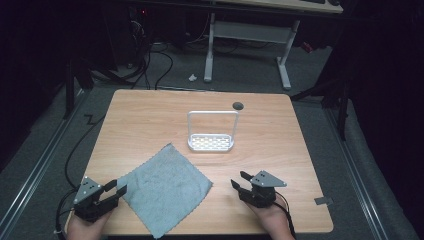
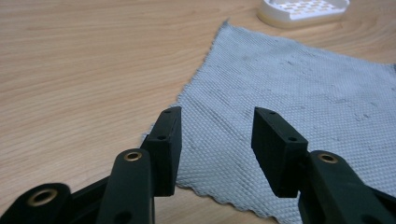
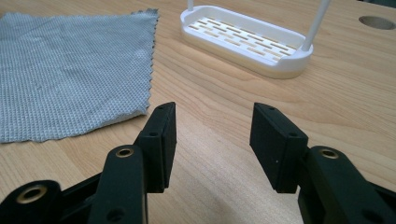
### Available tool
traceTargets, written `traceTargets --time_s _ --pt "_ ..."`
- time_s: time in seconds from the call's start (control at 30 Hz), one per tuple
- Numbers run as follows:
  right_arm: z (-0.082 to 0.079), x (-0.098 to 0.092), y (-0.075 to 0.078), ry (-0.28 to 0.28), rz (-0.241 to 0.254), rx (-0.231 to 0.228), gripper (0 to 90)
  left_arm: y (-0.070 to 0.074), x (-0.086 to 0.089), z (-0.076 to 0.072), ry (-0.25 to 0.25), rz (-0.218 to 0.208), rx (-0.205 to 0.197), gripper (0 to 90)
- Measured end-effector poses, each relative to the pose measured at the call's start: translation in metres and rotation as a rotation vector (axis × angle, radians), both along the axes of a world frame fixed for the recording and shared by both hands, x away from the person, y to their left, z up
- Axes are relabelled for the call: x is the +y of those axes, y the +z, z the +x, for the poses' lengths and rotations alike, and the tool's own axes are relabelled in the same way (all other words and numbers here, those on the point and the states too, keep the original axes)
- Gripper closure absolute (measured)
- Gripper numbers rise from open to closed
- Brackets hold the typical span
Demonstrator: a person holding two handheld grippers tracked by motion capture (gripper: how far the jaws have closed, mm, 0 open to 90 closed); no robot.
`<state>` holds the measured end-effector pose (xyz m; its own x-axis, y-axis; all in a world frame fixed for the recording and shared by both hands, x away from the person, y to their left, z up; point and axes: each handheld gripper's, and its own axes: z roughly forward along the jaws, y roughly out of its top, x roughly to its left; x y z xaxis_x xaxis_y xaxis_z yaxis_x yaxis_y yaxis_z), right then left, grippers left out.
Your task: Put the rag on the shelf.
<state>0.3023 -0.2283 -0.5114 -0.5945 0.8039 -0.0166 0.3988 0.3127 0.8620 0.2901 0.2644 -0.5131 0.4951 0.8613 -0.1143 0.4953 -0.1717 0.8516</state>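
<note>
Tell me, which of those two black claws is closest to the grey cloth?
The left gripper. Its open jaws sit right at the grey cloth, over its edge, while the right gripper stands apart from it over bare table.

Cloth (image 1: 165, 189) lies flat on the table (image 1: 125, 120), front centre-left. Slotted rack (image 1: 211, 142) stands behind it; cable hole (image 1: 238, 105) lies behind the rack.

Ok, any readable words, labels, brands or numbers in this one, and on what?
None. The grey cloth, the white slotted rack, the wooden table and both black claws, left and right, carry no print or signs that I can make out.
</note>
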Motion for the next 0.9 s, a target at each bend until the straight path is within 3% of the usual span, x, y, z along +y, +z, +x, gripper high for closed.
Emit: traceTargets --time_s 0.23,0.3,0.47,0.6,0.73,0.8,0.9 --pt "0.001 0.003 -0.002 0.011 -0.009 -0.003 53.3 -0.01 0.004 0.004 0.024 0.003 -0.003 51.3" --pt "0.0 0.004 -0.002 0.014 -0.008 -0.004 53.4 -0.01 0.004 0.005 0.021 -0.005 0.001 51.2" --pt "0.001 0.009 -0.004 0.033 -0.008 0.002 54.8 -0.01 0.0 0.007 0.005 0.02 0.011 51.1" --pt "0.001 0.018 -0.005 0.068 -0.017 0.022 61.5 -0.01 -0.006 0.009 -0.017 0.044 0.023 58.2" --pt "0.001 0.033 -0.003 0.105 -0.006 0.049 81.4 -0.012 -0.013 0.014 -0.057 0.088 0.089 75.5" --pt "0.002 0.045 -0.002 0.143 -0.016 0.067 90.0 -0.015 -0.016 0.015 -0.071 0.12 0.11 80.2" --pt "0.0 0.074 -0.003 0.235 -0.058 0.097 90.0 -0.02 -0.02 0.014 -0.082 0.156 0.115 85.2"
